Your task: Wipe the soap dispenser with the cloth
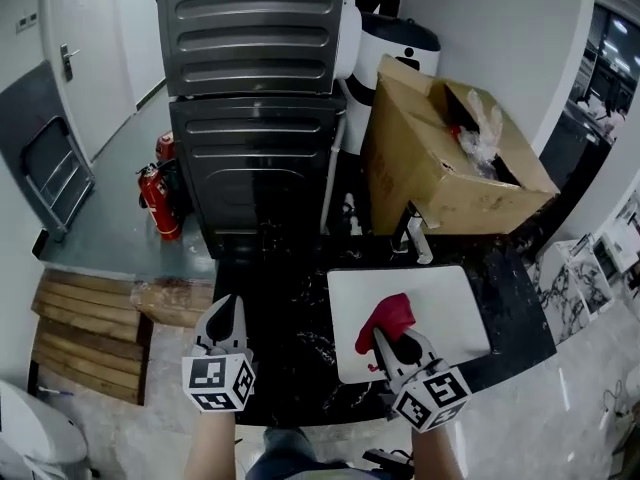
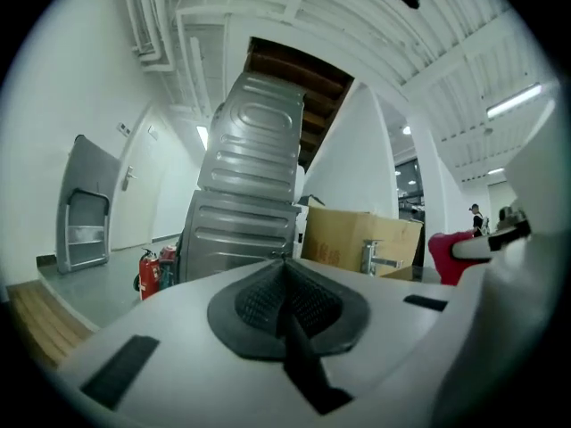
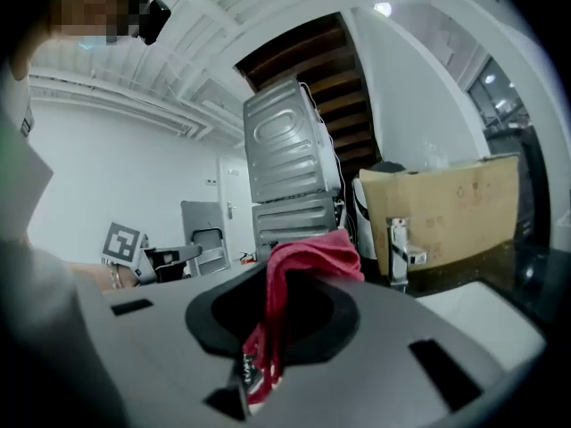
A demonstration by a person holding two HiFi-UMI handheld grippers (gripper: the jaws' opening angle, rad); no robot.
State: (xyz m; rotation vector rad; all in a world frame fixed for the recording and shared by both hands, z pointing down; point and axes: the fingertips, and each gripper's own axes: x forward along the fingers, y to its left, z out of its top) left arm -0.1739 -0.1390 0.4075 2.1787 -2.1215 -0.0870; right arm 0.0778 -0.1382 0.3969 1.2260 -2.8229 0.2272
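Now the right gripper (image 1: 393, 346) pinches the red cloth (image 1: 392, 314) over the white sink (image 1: 450, 303); the left gripper (image 1: 228, 306) is clenched, empty.

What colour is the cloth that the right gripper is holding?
Red. The cloth shows best in the right gripper view, pinched between the jaws.

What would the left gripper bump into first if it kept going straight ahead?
Most likely the lower grey metal machine. The left gripper, shut and empty, points straight at its front across the dark countertop. Nothing else seems to stand in between, though depth is hard to judge.
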